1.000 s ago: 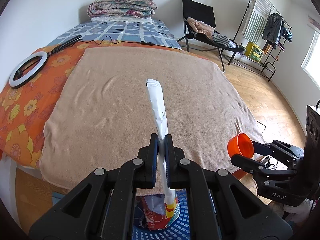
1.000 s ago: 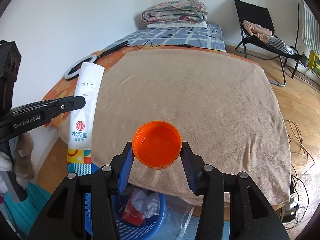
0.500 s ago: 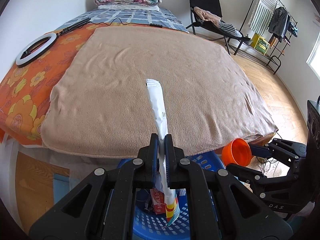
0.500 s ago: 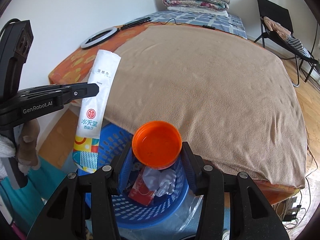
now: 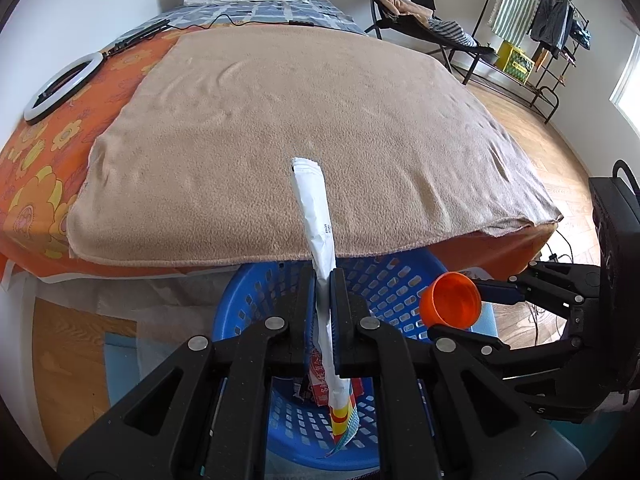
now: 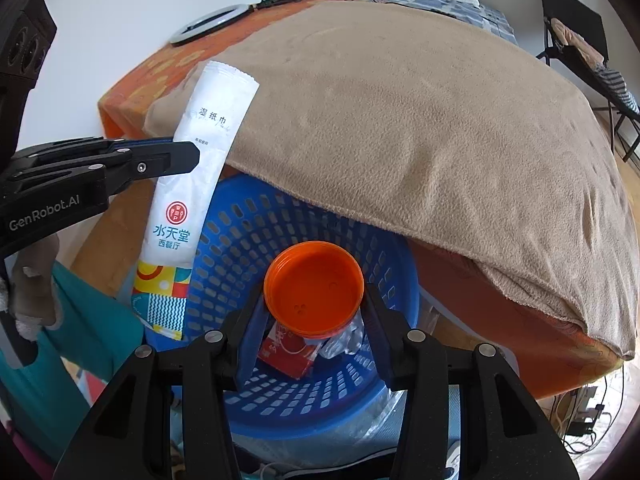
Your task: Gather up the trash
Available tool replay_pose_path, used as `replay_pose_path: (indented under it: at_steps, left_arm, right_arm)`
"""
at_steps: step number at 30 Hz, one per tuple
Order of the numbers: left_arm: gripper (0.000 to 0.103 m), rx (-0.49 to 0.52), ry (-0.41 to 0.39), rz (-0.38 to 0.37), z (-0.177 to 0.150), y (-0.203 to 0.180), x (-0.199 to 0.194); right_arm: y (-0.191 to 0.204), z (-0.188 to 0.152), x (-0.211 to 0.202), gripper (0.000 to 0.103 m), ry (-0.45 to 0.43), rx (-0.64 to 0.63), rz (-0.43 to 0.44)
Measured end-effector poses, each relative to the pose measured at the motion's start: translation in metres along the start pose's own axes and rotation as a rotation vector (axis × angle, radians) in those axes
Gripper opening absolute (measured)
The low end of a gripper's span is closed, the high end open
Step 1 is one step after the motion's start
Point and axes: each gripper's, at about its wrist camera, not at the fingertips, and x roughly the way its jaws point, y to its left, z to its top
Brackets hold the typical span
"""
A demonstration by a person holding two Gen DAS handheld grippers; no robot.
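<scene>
My left gripper [image 5: 322,280] is shut on a long white wet-wipe packet [image 5: 316,216], whose colourful lower end hangs over the blue plastic basket [image 5: 384,280]. From the right wrist view the same packet [image 6: 192,184] shows at the left, pinched by the left gripper [image 6: 188,156]. My right gripper [image 6: 314,300] is shut on an orange plastic lid [image 6: 314,290], held above the blue basket [image 6: 240,240]. That lid [image 5: 450,304] also appears in the left wrist view, at the basket's right rim. A red wrapper [image 6: 286,350] and crumpled clear plastic lie inside the basket.
The basket stands on the floor against the bed's foot, partly under the overhanging tan blanket [image 5: 304,128]. A ring light [image 5: 60,88] lies on the orange sheet at the left. A black chair [image 5: 404,4] and clothes rack [image 5: 540,28] stand far right. A teal sleeve [image 6: 72,332] is at lower left.
Both grippers have dropped and drawn back from over the bed to above the basket, which now fills the lower part of both views. Both grips are unchanged.
</scene>
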Motion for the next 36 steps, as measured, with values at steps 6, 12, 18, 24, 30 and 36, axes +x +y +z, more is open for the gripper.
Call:
replay_pose_path:
  at_steps: [6,12,18,24,30,36]
  left_arm:
    - [0.005,0.022,0.029,0.011,-0.008,-0.005,0.008]
    - [0.024,0.031,0.077,0.021,-0.018,-0.006,0.019]
    - [0.037,0.035,0.072,0.036,-0.02,-0.005,0.02]
    - [0.05,0.007,0.074,0.044,-0.019,0.0,0.021]
    - [0.061,-0.004,0.061,0.055,-0.016,0.003,0.018]
    - [0.061,-0.013,0.057,0.059,-0.013,0.003,0.017]
  right_arm:
    - [-0.002,-0.007,0.009,0.046,0.027,0.006,-0.004]
    - [-0.008,-0.01,0.021,0.046,0.078,0.023,-0.007]
    - [-0.01,-0.009,0.027,0.059,0.088,0.038,-0.015]
    - [-0.018,-0.012,0.027,0.06,0.094,0.066,-0.027]
    - [-0.017,-0.009,0.026,0.066,0.083,0.07,-0.049]
    - [-0.02,-0.004,0.016,0.067,0.054,0.063,-0.085]
